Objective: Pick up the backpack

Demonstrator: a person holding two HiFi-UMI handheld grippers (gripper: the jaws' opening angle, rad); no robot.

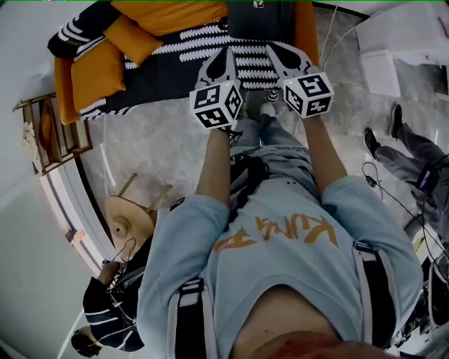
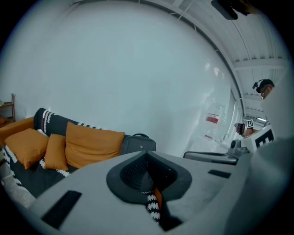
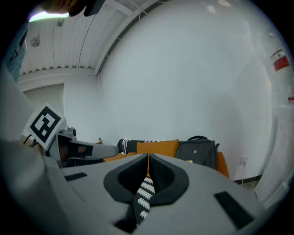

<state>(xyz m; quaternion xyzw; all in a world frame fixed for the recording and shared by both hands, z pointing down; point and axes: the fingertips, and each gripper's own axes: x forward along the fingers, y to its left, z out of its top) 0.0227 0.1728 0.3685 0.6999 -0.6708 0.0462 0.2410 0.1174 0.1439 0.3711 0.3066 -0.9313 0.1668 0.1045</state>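
Observation:
The dark grey backpack (image 1: 257, 21) stands upright on the orange sofa (image 1: 305, 28), leaning against its back at the right end. It shows beside an orange cushion in the left gripper view (image 2: 138, 143) and at the sofa's right end in the right gripper view (image 3: 198, 153). My left gripper (image 1: 226, 57) and right gripper (image 1: 276, 50) are held side by side in front of the sofa, pointing at it and short of the backpack. Both are shut with nothing between the jaws (image 2: 148, 157) (image 3: 148, 158).
Orange cushions (image 2: 92, 144) and a black blanket with white pattern (image 1: 168, 59) cover the sofa. A wooden shelf (image 1: 52, 133) stands at the left and a round wooden stool (image 1: 130, 221) below it. Other people stand at bottom left (image 1: 105, 308) and right (image 1: 414, 154). Cables lie on the floor.

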